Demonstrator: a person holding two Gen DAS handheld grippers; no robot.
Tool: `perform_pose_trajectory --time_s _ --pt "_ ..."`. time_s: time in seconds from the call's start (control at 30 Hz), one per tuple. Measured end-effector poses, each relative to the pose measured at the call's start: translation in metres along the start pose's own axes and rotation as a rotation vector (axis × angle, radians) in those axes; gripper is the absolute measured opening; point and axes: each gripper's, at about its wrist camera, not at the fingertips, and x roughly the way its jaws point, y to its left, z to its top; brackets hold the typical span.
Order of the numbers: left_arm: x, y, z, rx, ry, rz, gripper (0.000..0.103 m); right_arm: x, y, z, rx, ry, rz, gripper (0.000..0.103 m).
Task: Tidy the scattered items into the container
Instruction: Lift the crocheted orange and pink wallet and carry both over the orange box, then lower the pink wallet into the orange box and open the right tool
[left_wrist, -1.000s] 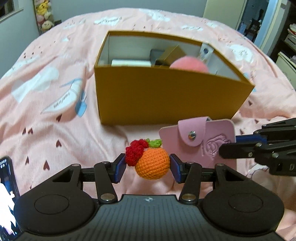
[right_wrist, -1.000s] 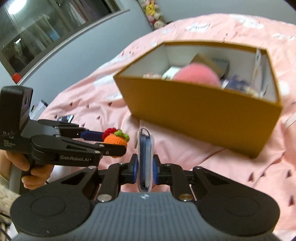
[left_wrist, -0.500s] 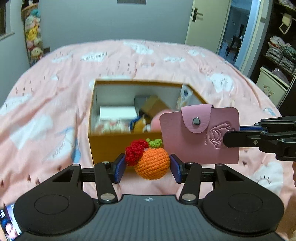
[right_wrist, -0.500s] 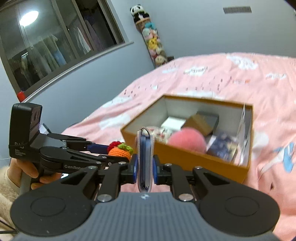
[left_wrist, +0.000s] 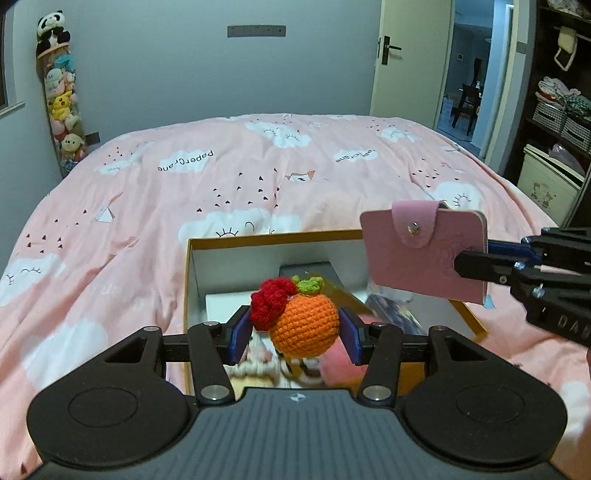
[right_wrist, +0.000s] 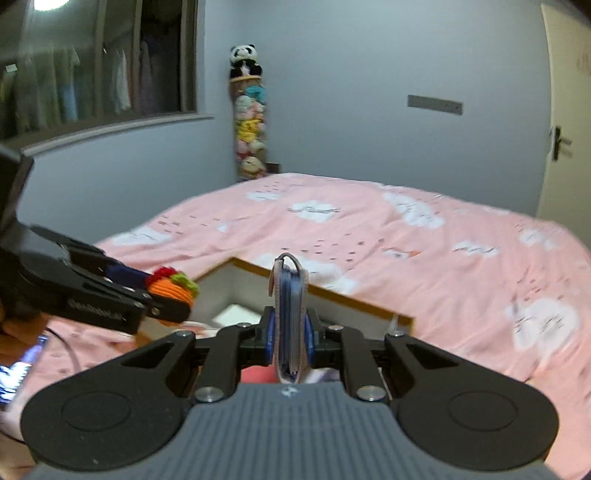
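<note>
My left gripper is shut on a crocheted orange fruit with a red tuft and green leaf, held above the open orange cardboard box. My right gripper is shut on a pink card wallet, seen edge-on, also above the box. The wallet hangs over the box's right side in the left wrist view. The fruit shows at the left in the right wrist view. The box holds a pink ball, a white box and other items.
The box sits on a bed with a pink cloud-print cover. A stack of plush toys stands against the far wall. A door and shelves are at the right. A lit phone lies at the bed's left edge.
Both grippers have risen and moved forward with their items, from in front of the box's near wall to above its opening.
</note>
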Motion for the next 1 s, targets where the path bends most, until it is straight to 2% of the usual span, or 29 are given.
perform_pose_trajectory --time_s 0.17,0.4,0.67,1.0 --pt "0.038 0.008 0.007 -0.057 0.047 -0.003 0.059 0.038 -0.007 -0.002 -0.043 0.046 -0.086 0.017" --pt "0.079 0.015 0.000 -0.113 0.117 0.044 0.059 0.084 -0.020 -0.008 -0.019 0.132 -0.129 0.017" --pt "0.096 0.009 -0.006 -0.142 0.148 0.139 0.059 0.114 -0.010 -0.019 -0.154 0.187 -0.190 0.017" --pt "0.106 0.012 -0.016 -0.214 0.198 0.152 0.060 0.131 -0.007 -0.036 -0.238 0.236 -0.201 0.017"
